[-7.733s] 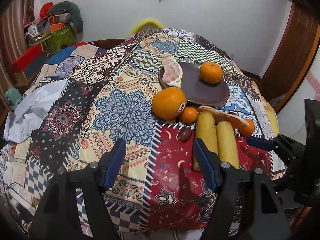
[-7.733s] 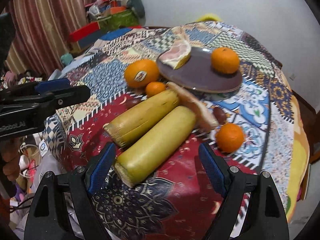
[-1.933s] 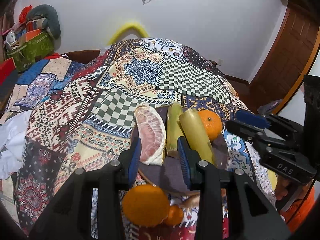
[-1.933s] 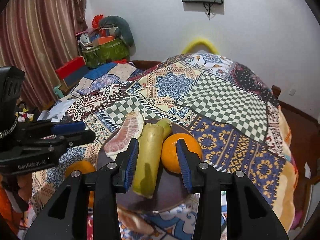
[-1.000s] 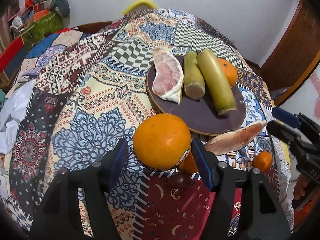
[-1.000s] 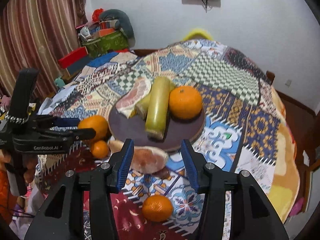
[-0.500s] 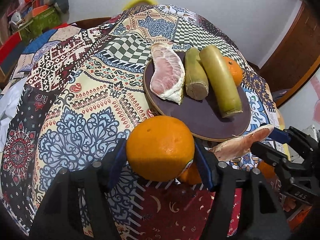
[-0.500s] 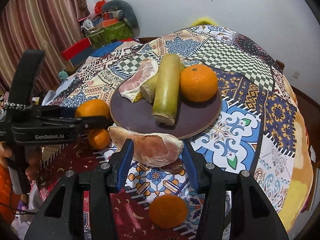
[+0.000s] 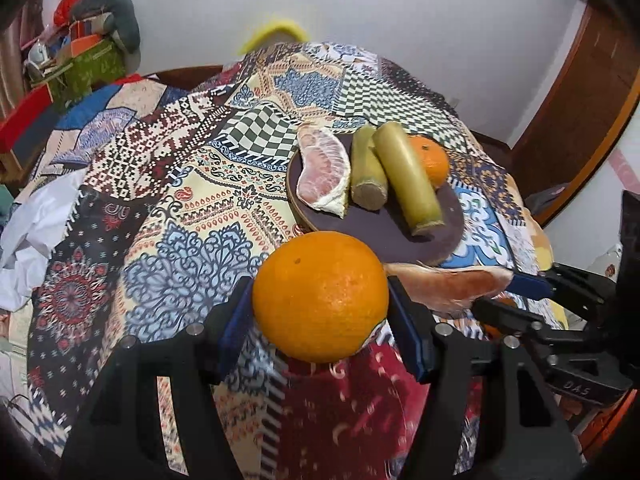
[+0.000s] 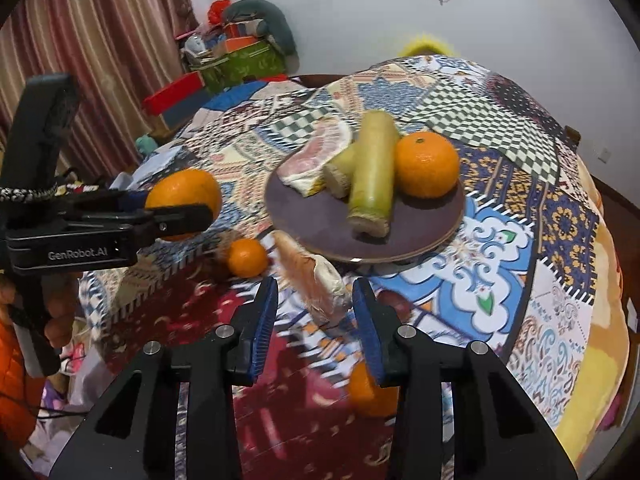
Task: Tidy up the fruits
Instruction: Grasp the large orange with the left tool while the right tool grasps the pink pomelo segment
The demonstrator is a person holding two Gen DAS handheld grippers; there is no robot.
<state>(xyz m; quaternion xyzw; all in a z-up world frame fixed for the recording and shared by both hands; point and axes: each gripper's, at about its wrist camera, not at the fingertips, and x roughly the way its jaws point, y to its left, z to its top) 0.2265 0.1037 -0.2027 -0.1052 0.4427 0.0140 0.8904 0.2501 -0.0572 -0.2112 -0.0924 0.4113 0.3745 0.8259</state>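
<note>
Pomelo wedge (image 10: 316, 280): off the plate (image 10: 420, 240), lying on the patchwork cloth (image 10: 500, 280) just in front of the plate's near rim, its far end close against that rim. Long axis runs from the rim toward the right claw (image 10: 315, 312), slanting a little to the right in the right wrist view; the pale cut end is the near end and sits between the two blue pads.

Right claw: narrowed, closing on the wedge across its short dimension. Pads stand beside the near end; firm contact cannot be confirmed, gaps show on both sides.

Left claw (image 9: 320, 304): clamped on the large orange (image 9: 320, 296), pads pressed to its two flanks, the fruit carried clear of the cloth, near and left of the plate.

Plate contents: a second pomelo wedge (image 9: 324, 176) at its left, two green-yellow stalks (image 9: 404, 178) along the middle, a mandarin (image 10: 426, 164) at its right. The bare patch is the near part of the plate, next to the wedge.

Judgement: the right claw is the nearer one for the wedge; the travel needed is short, up and away over the near rim. Gripping one end of a long piece risks it drooping or pivoting.

Two small mandarins (image 10: 246, 258) are off the plate, one left of its rim, one in front of it, half hidden behind the right claw's right finger.
</note>
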